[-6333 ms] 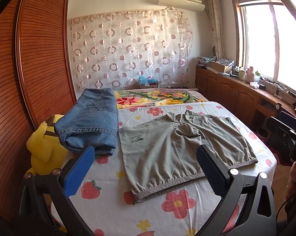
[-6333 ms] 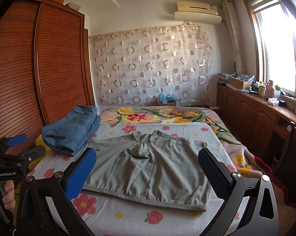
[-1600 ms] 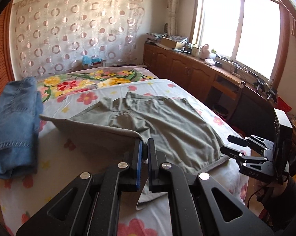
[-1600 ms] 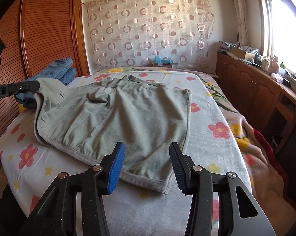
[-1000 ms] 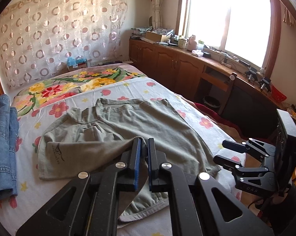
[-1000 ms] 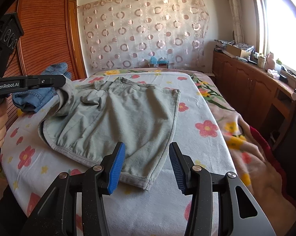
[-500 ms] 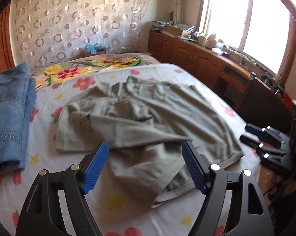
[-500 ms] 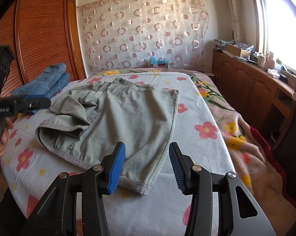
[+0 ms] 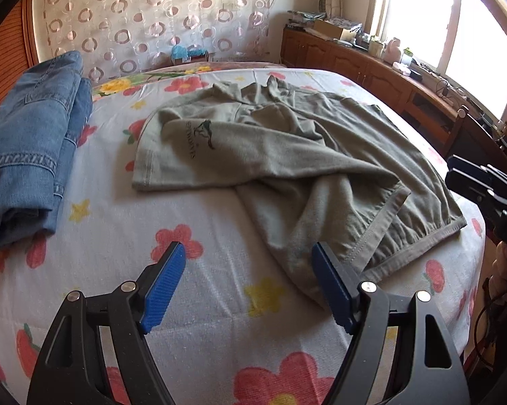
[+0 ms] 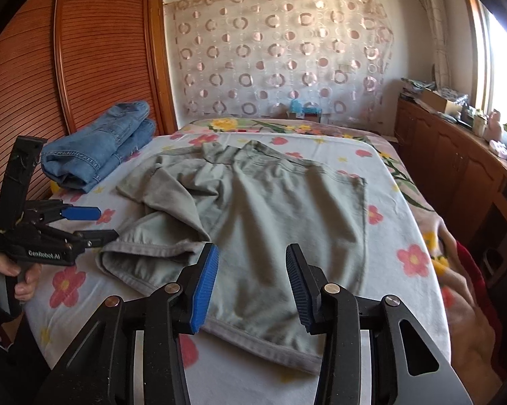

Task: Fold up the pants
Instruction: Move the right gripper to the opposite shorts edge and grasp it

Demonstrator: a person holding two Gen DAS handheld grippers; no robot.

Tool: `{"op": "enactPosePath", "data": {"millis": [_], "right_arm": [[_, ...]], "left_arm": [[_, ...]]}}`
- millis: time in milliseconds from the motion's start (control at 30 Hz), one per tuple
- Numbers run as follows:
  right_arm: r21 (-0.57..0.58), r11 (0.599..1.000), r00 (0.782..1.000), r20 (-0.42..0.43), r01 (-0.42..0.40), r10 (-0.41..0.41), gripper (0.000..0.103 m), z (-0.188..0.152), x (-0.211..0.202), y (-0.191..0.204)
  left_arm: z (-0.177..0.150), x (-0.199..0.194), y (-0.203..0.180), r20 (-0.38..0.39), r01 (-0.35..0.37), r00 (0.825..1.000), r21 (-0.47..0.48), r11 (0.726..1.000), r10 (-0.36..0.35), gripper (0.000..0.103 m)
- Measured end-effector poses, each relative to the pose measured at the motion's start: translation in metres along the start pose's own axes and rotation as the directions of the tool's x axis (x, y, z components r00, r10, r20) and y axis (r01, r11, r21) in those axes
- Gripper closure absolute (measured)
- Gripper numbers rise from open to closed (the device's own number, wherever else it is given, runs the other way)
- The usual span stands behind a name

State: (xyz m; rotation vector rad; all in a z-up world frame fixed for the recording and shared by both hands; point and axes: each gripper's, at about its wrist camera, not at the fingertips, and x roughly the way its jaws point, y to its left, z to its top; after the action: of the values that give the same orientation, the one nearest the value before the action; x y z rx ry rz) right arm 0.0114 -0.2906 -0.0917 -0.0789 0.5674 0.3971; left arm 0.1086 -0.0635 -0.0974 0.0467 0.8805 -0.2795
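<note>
Grey-green pants [image 9: 287, 155] lie on the flowered bed sheet [image 9: 94, 236]. One leg, with a dark printed logo, is flopped loosely across the other and rumpled. My left gripper [image 9: 248, 253] hangs open just above the sheet at the near hem, with nothing between its pads. From the right wrist view, the left gripper [image 10: 101, 224] sits by the rumpled hem of the pants [image 10: 280, 209]. My right gripper [image 10: 252, 251] hovers over the other leg's hem. Its jaws are closing, and the pads do not press on the cloth.
Folded blue jeans [image 9: 27, 155] [image 10: 101, 148] lie at the bed's left side beside a wooden wardrobe [image 10: 84, 67]. A low wooden cabinet [image 10: 455, 175] runs along the window side. A red blanket [image 10: 472, 270] hangs off the bed's right edge.
The left gripper has let go of the pants leg, opened wide and sunk toward the sheet; the leg dropped in a rumpled heap. The right gripper has moved forward over the hem and narrowed slightly.
</note>
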Motion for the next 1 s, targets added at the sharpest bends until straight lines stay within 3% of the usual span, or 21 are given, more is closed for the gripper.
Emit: {"op": "enactPosePath", "data": {"millis": [233,633,833,1000], "right_arm": [[-0.005,0.998,0.997,-0.043,-0.064,0.064,0.07,0.008,0.021,0.0],[0.005,0.99,0.979,-0.144,-0.144,0.143,0.07,0.025,0.05,-0.006],[-0.001,0.989,0.972,-0.186,-0.146,0.144,0.07,0.031,0.063,-0.004],[-0.015,0.987,0.969,-0.195,-0.161,0.155,0.088,0.033,0.07,0.003]], "left_arm": [[-0.003,0.003,-0.002,0.008,-0.021,1.0,0.016,1.0,0.021,0.023],[-0.005,0.002,-0.002,0.011,-0.02,1.0,0.026,0.999,0.02,0.021],[-0.005,0.001,0.0,0.012,-0.018,1.0,0.022,1.0,0.018,0.021],[-0.005,0.0,0.002,0.016,-0.017,1.0,0.012,1.0,0.016,0.021]]}}
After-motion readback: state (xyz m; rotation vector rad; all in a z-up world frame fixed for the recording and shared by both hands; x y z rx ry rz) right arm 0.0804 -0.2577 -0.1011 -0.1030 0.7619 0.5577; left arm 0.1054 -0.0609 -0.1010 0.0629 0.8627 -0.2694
